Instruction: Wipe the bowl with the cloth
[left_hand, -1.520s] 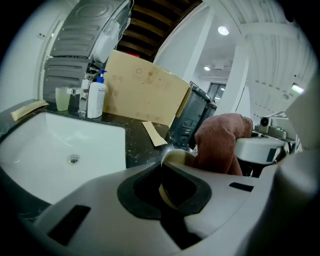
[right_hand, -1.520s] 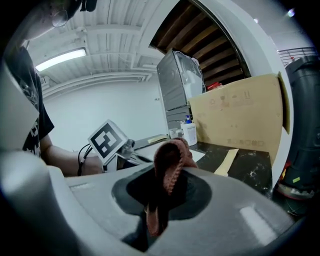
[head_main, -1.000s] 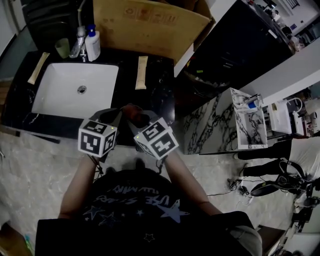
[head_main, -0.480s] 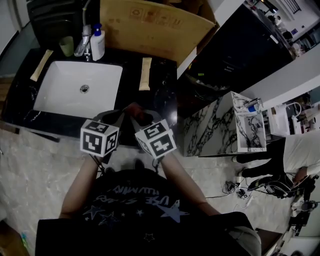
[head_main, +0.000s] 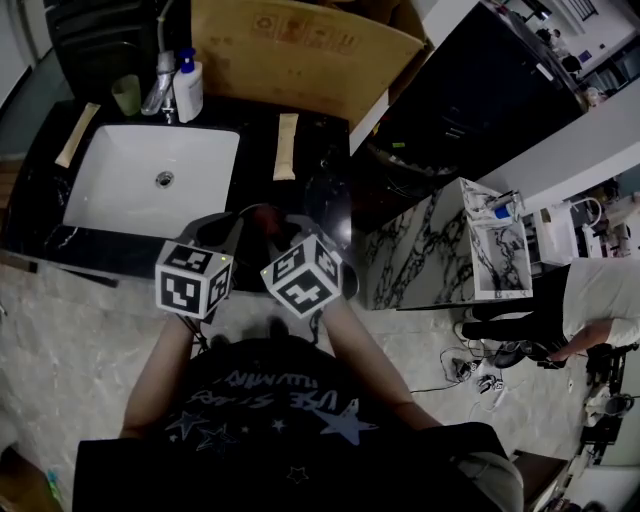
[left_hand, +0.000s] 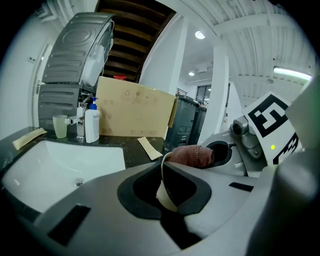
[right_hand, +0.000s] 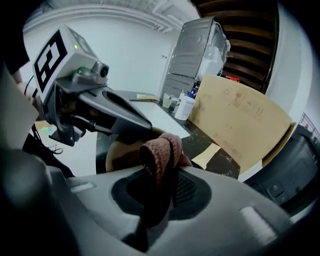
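The person stands at the 6 o'clock edge of a black worktop (head_main: 318, 195). Both grippers are held together over that edge, near the centre of the head view.

**Left gripper** (left_hand: 167, 196): the fingers stand narrow, clamped on the rim of the bowl (left_hand: 165, 194). The cream rim runs upward out of the dark pads, edge-on to the left gripper view. The bowl is off the worktop, carried by this grip alone.

**Right gripper** (right_hand: 159, 192): the fingers are closed on the cloth (right_hand: 161, 152). The cloth is reddish-brown and folded into a loop that stands out past the fingertips. The loop sits at the bowl's opening, with the tan inner wall at its 9 o'clock in the right gripper view. In the left gripper view the cloth lies just beyond the rim, at 1 o'clock from the left fingers. Whether the cloth presses on the inner wall cannot be confirmed.

**Relative position:** the two grippers converge from 7 o'clock and 5 o'clock in the head view, with their marker cubes just beside each other.

**Surroundings, head view, taken from the grippers:**
- White sink (head_main: 115, 200) set into the worktop, at 10 o'clock.
- Pump bottle (head_main: 186, 88), faucet (head_main: 162, 82) and pale green cup (head_main: 126, 95) behind the sink, at 11 o'clock.
- One tan flat strip (head_main: 286, 145) on the worktop at 12 o'clock, and a second strip (head_main: 77, 135) left of the sink.
- Cardboard sheet (head_main: 300, 50) leaning behind the worktop, at 12 o'clock.
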